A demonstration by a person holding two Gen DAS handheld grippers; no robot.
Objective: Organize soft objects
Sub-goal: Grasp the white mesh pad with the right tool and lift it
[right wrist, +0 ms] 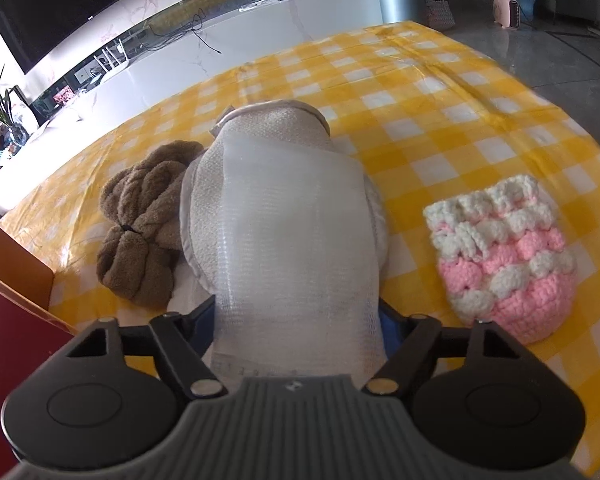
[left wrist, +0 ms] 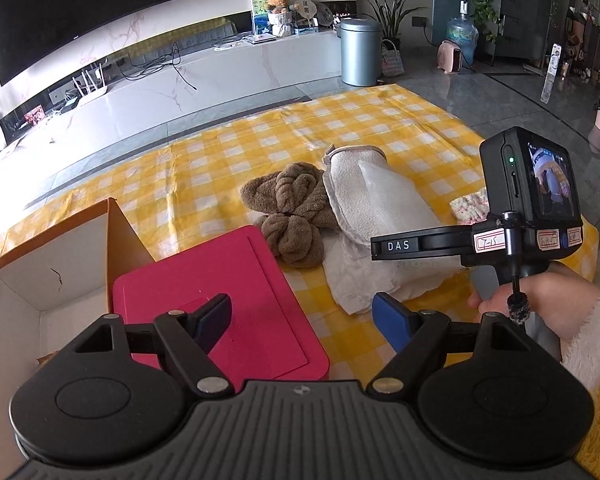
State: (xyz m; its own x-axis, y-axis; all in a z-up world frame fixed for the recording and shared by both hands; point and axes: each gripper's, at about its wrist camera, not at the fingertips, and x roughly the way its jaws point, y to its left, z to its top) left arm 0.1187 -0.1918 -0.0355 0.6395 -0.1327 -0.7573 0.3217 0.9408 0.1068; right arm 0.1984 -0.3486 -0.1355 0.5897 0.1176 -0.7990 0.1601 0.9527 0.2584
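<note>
A white mesh sheet (right wrist: 296,248) lies over a beige bath mitt (right wrist: 276,136) on the yellow checked cloth (right wrist: 440,92). My right gripper (right wrist: 298,320) has its fingers around the sheet's near end; it also shows in the left wrist view (left wrist: 396,246) over the pile. A brown towel bundle (right wrist: 140,224) lies left of the mitt, touching it. A pink and white crocheted pouch (right wrist: 504,256) lies to the right. My left gripper (left wrist: 300,320) is open and empty above the pink lid (left wrist: 220,300) and the cloth.
An open cardboard box (left wrist: 44,280) with a white inside stands at the near left, the pink lid beside it. A white TV bench (left wrist: 204,80) and a grey bin (left wrist: 360,52) stand beyond the cloth's far edge.
</note>
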